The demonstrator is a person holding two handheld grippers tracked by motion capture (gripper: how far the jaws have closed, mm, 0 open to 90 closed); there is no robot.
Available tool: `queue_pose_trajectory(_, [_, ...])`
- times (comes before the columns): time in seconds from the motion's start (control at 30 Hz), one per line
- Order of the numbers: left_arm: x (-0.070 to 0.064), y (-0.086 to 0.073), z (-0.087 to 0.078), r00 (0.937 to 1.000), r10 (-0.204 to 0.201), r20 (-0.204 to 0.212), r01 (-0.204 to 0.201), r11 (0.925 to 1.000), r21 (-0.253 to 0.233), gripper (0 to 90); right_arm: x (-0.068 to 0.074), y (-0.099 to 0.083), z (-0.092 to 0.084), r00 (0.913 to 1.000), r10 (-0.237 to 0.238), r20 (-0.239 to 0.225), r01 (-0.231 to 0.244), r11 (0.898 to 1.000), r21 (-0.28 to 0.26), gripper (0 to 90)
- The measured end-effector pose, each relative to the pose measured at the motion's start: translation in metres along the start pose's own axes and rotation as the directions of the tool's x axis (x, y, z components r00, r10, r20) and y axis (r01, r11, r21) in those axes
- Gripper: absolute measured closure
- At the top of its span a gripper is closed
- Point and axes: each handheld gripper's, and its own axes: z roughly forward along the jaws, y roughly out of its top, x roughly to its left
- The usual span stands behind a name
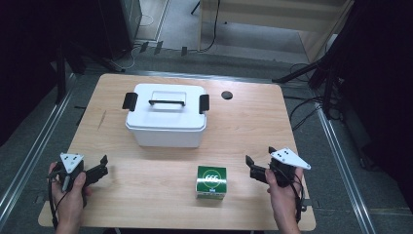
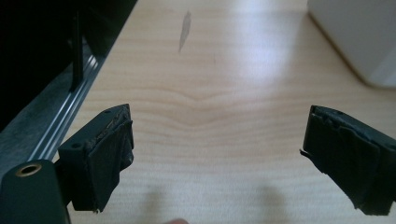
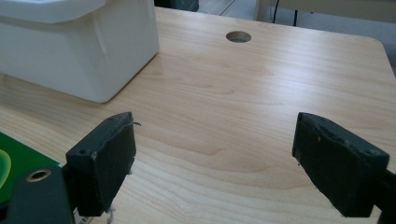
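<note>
A white lidded box with a black handle and black side latches stands on the wooden table, toward the back middle. A small green box with a white round mark sits near the front, right of centre. My left gripper hovers at the front left corner, open, with bare wood between its jaws in the left gripper view. My right gripper is at the front right, just right of the green box, open and holding nothing. The white box lies ahead to its left.
A round cable hole is cut in the table behind the white box, also seen ahead of the right gripper. A metal rail runs along the table's left edge. Dark stands and cables surround the table.
</note>
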Motion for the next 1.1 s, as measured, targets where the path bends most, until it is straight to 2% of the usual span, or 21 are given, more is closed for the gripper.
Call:
queue_pose_trajectory(0.03, [0.002, 0.000, -0.002, 0.9993, -0.002, 0.037, 0.002, 1.0000, -0.001, 9.4, -0.001, 0.001, 0.000, 1.0000, 0.000, -0.004, 0.000, 1.000, -0.001, 13.5])
queue_pose_trajectory(0.1, [0.004, -0.001, -0.004, 0.9978, 0.001, 0.066, 0.000, 0.9999, -0.011, 9.4, -0.003, 0.003, 0.001, 0.9999, 0.000, -0.013, 0.000, 1.000, -0.002, 13.5])
queue_pose_trajectory(0.27, [0.002, -0.003, -0.005, 0.9984, 0.014, 0.054, -0.013, 0.9997, -0.019, 9.2, -0.006, 0.009, 0.002, 0.9998, -0.020, 0.001, 0.020, 1.000, -0.008, 14.0])
queue_pose_trajectory(0.4, [-0.002, -0.004, -0.006, 0.9976, 0.039, 0.057, -0.037, 0.9987, -0.034, 9.1, -0.010, 0.019, 0.002, 0.9993, -0.035, -0.011, 0.035, 0.999, -0.024, 16.6])
queue_pose_trajectory(0.53, [0.000, -0.004, -0.005, 0.9974, 0.026, 0.067, -0.025, 0.9994, -0.022, 9.1, -0.011, 0.030, 0.003, 0.9967, -0.075, -0.030, 0.075, 0.997, -0.011, 19.2])
queue_pose_trajectory(0.7, [0.000, -0.003, -0.004, 0.9983, 0.014, 0.057, -0.013, 0.9999, -0.010, 9.1, -0.013, 0.044, 0.009, 0.9947, -0.102, -0.016, 0.101, 0.995, -0.025, 23.3])
queue_pose_trajectory(0.77, [0.000, -0.003, -0.005, 0.9980, 0.019, 0.060, -0.018, 0.9998, -0.011, 9.1, -0.014, 0.050, 0.011, 0.9930, -0.116, -0.019, 0.116, 0.993, -0.039, 27.1])
queue_pose_trajectory(0.87, [0.000, -0.003, -0.005, 0.9982, 0.022, 0.055, -0.021, 0.9996, -0.017, 9.1, -0.014, 0.060, 0.015, 0.9874, -0.150, -0.049, 0.148, 0.988, -0.051, 34.9])
queue_pose_trajectory(1.03, [-0.001, -0.002, -0.003, 0.9989, 0.016, 0.043, -0.016, 0.9998, -0.015, 9.1, -0.013, 0.076, 0.024, 0.9798, -0.191, -0.058, 0.190, 0.981, -0.038, 37.5])
queue_pose_trajectory(1.1, [-0.002, -0.002, -0.002, 0.9993, 0.017, 0.033, -0.016, 0.9998, -0.010, 9.1, -0.012, 0.081, 0.027, 0.9776, -0.195, -0.079, 0.193, 0.981, -0.031, 33.6])
